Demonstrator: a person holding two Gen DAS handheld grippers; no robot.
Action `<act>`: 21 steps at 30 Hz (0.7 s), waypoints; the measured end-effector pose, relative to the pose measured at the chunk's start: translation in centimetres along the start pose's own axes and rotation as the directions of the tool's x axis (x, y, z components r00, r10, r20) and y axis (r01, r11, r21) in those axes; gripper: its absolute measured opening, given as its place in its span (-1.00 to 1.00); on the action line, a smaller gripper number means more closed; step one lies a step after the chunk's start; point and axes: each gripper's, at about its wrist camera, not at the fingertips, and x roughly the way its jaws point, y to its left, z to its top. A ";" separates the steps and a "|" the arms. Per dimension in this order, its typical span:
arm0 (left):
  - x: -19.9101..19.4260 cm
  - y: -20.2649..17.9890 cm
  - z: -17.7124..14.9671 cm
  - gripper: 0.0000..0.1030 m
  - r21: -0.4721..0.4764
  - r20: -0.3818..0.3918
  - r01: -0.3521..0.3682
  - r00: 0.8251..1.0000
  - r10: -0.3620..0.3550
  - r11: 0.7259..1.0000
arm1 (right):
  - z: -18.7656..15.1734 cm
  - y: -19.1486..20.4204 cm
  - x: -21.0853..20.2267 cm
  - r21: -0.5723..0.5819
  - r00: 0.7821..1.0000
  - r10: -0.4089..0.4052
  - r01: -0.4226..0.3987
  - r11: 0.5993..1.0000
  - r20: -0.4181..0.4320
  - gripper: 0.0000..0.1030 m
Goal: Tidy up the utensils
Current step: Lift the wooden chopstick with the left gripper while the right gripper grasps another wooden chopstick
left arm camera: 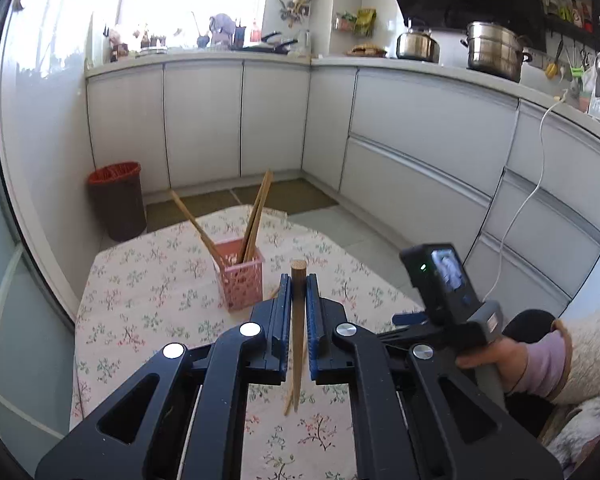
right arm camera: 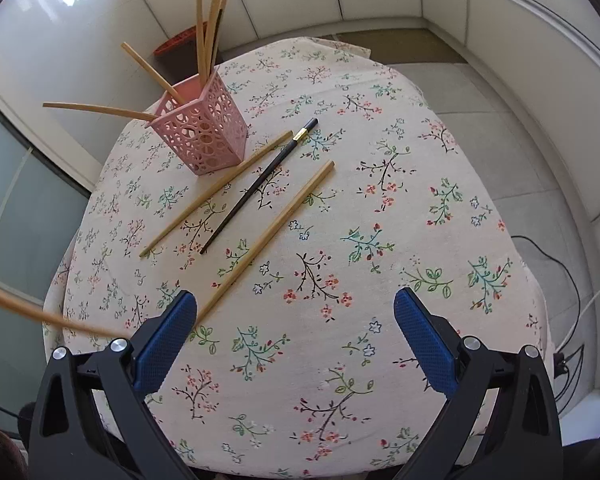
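My left gripper (left arm camera: pixel 299 284) is shut on a wooden chopstick (left arm camera: pixel 298 320), held nearly upright above the table, just right of the pink lattice holder (left arm camera: pixel 242 280). The holder (right arm camera: pixel 202 136) stands on the floral tablecloth (right arm camera: pixel 340 240) with several wooden chopsticks (right arm camera: pixel 206 20) leaning in it. Two wooden chopsticks (right arm camera: pixel 216 194) (right arm camera: pixel 268 236) and one black chopstick (right arm camera: pixel 260 184) lie on the cloth beside the holder. My right gripper (right arm camera: pixel 296 320) is open and empty above the near part of the table. The held chopstick shows at the left edge of the right wrist view (right arm camera: pixel 48 312).
A red-rimmed bin (left arm camera: pixel 118 200) stands on the floor beyond the table's far left corner. White kitchen cabinets (left arm camera: pixel 420 128) run behind and to the right. Cables (right arm camera: pixel 568 280) lie on the floor at the right.
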 end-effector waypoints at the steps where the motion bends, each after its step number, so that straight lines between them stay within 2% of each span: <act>1: -0.2 0.1 0.4 -0.88 0.001 0.019 -0.003 1.000 0.003 1.000 | 0.8 -0.3 0.6 0.065 1.000 0.000 0.002 0.998 -0.021 0.87; 5: -1.8 0.5 1.3 -0.88 -0.008 0.077 -0.011 0.997 0.011 1.000 | 3.7 -1.7 3.0 0.254 0.996 -0.021 0.041 0.966 -0.082 0.87; 8: -2.9 0.8 1.4 -0.88 -0.012 0.112 -0.012 0.994 0.013 1.000 | 6.4 -1.3 5.0 0.297 0.988 -0.089 0.123 0.947 -0.123 0.86; 11: -3.6 1.0 1.7 -0.88 -0.011 0.144 -0.010 0.990 0.012 1.000 | 8.3 -0.8 7.6 0.304 0.968 -0.149 0.207 0.930 -0.201 0.58; 15: -4.2 1.4 2.0 -0.88 -0.013 0.176 -0.018 0.984 0.020 1.000 | 8.8 -0.8 11.1 0.319 0.939 -0.174 0.269 0.909 -0.295 0.23; 16: -4.4 1.6 2.1 -0.88 -0.018 0.182 -0.019 0.983 0.022 1.000 | 8.8 -0.5 11.3 0.320 0.939 -0.198 0.286 0.903 -0.281 0.24; 18: -4.4 1.9 2.3 -0.88 -0.031 0.187 -0.024 0.982 0.029 0.999 | 9.0 0.5 11.4 0.282 0.935 -0.242 0.313 0.907 -0.260 0.02; 19: -4.4 2.0 2.4 -0.88 -0.038 0.188 -0.029 0.982 0.036 0.999 | 9.0 0.9 11.4 0.269 0.935 -0.254 0.318 0.909 -0.248 -0.32; 21: -4.2 2.2 2.3 -0.88 -0.056 0.184 -0.034 0.982 0.044 0.998 | 8.9 0.8 11.2 0.273 0.940 -0.246 0.307 0.912 -0.234 -0.73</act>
